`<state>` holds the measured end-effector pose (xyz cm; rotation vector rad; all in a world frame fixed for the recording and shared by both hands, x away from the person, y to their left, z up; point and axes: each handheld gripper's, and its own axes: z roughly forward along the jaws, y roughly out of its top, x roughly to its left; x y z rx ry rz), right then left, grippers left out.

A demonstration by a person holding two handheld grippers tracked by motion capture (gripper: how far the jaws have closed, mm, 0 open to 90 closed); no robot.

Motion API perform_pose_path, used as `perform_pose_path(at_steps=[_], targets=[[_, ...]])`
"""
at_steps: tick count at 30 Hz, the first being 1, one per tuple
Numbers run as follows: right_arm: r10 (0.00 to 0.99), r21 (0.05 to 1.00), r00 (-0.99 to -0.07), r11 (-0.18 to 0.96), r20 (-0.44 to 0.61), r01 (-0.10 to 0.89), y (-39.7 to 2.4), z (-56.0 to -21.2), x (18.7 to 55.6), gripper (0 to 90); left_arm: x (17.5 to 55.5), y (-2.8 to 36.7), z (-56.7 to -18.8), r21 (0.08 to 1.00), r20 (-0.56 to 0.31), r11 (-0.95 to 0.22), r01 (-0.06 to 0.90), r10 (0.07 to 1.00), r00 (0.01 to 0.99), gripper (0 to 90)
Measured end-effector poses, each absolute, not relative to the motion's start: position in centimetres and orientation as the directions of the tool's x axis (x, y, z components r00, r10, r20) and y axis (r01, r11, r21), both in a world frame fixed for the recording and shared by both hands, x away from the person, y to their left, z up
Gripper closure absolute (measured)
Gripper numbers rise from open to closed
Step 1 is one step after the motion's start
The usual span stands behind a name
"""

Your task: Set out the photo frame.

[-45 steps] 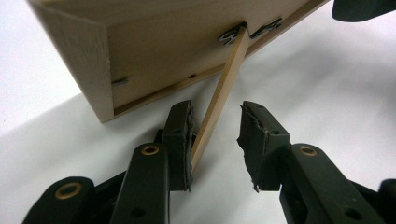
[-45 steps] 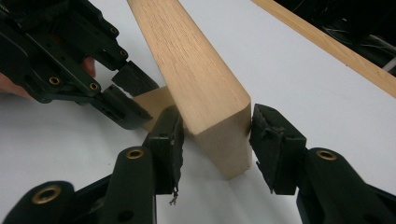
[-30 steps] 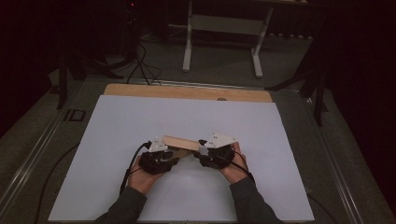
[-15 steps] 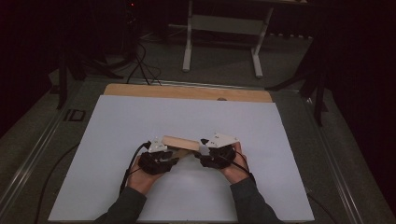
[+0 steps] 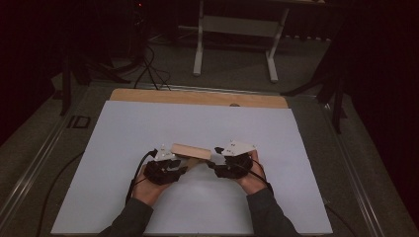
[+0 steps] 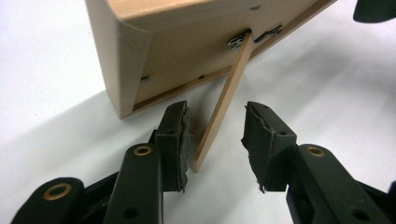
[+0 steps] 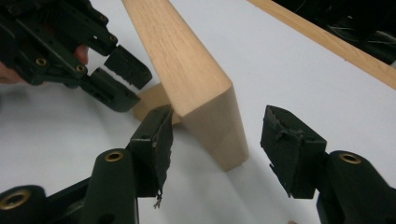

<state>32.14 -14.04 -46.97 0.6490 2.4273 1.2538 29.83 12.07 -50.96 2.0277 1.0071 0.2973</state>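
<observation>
A light wooden frame (image 5: 190,150) stands tilted on the white table top between my two grippers. Its back (image 6: 187,51) carries a thin wooden strut (image 6: 224,98) hinged on a metal fitting. My left gripper (image 6: 212,135) is open, with the strut's lower end between its pads, close to the left pad and apart from the right one. My right gripper (image 7: 217,135) has just been opening its jaws. They stand open around the frame's end (image 7: 187,70), the right pad well clear. Across the frame I see the left gripper (image 7: 123,79). From above, the left gripper (image 5: 185,165) and right gripper (image 5: 213,162) flank the frame.
A white sheet (image 5: 148,128) covers the table, with a wooden strip (image 5: 197,98) bare along its far edge. Beyond it stand a white table base (image 5: 237,24) and floor cables (image 5: 148,64). A black cable (image 5: 138,173) trails from the left gripper.
</observation>
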Motion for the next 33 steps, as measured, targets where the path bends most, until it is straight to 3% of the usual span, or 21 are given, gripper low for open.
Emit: perform_pose_path(at_steps=[16, 25, 33], targets=[[0.507, 0.815, -0.860, 0.520, -0.054, 0.256, -15.3, -47.3, 32.4, 47.0, 29.2, 12.9, -50.3, 0.779, -0.136, -0.327, 0.535, 0.744, 0.654, 63.0], [0.512, 0.816, -0.858, 0.515, -0.047, 0.263, -15.7, -47.3, 32.5, 57.9, 29.1, 13.1, -49.9, 0.789, -0.124, -0.324, 0.522, 0.748, 0.652, 70.8], [0.564, 0.819, -0.823, 0.505, -0.074, 0.272, -15.8, -47.4, 32.7, 74.7, 29.0, 13.2, -49.6, 0.801, -0.116, -0.314, 0.510, 0.754, 0.646, 78.6]])
